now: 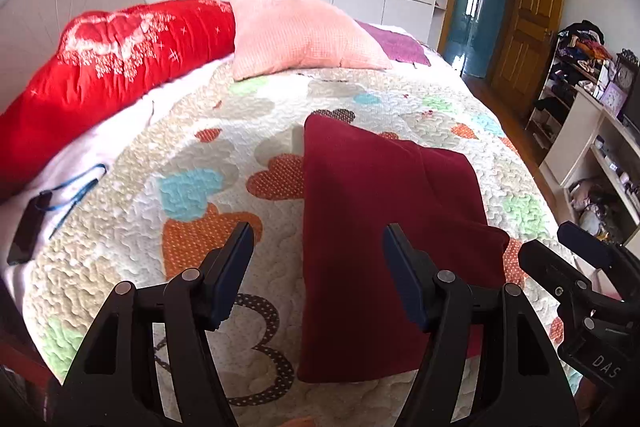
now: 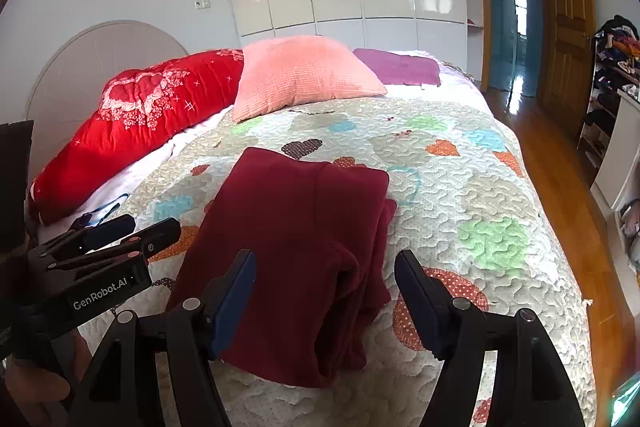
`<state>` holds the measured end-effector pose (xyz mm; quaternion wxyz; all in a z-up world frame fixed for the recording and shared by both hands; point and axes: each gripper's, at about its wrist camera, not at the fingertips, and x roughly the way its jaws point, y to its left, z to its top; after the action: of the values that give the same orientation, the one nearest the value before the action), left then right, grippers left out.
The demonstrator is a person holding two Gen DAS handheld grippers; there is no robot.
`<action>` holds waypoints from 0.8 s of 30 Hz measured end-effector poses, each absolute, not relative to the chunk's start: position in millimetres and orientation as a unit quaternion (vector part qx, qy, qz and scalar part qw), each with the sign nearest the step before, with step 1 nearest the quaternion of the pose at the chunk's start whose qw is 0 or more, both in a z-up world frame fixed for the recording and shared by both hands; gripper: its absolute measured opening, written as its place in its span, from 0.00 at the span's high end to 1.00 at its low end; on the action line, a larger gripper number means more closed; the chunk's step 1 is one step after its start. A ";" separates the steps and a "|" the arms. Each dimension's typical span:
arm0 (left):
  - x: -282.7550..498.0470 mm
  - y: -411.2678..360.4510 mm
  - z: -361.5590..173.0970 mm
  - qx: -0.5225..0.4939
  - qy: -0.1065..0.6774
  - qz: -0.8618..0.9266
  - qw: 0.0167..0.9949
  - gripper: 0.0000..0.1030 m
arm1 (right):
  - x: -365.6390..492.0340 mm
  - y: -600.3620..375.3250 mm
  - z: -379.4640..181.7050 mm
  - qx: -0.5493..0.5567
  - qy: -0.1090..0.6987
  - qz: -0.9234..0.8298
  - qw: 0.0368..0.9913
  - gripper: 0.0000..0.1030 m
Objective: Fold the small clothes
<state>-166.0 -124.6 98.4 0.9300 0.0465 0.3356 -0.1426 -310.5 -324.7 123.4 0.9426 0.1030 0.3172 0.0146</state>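
Left gripper: jaws apart, empty, above the quilt near the bed's foot edge.

Garment: dark red, soft, folded into a thick oblong, lying mid-quilt toward the foot edge; its right side shows loose stacked layers.

Right gripper: jaws apart, empty, over the garment's near end.

Risk, judged: a finger snagging the loose right layers would pull the fold open.

bed | on it: maroon garment, pink pillow, red duvet
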 end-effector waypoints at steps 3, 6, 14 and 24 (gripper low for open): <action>-173.4 -124.9 102.0 0.055 0.321 -0.143 0.935 0.35 | -313.1 -322.5 123.9 0.101 0.317 0.016 0.943 0.33; -178.1 -125.9 103.8 0.064 0.310 -0.143 0.938 0.35 | -316.6 -321.7 123.8 0.102 0.317 0.017 0.943 0.33; -179.3 -124.8 101.9 0.060 0.309 -0.140 0.939 0.35 | -316.0 -324.8 118.3 0.104 0.322 0.012 0.941 0.32; -178.2 -126.7 97.1 0.061 0.312 -0.140 0.938 0.35 | -309.9 -323.2 111.3 0.106 0.332 0.017 0.937 0.32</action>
<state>-178.2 -126.7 97.1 0.9379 0.0609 0.3117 -0.1398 -309.9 -323.2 111.3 0.9370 0.1065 0.3323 0.0170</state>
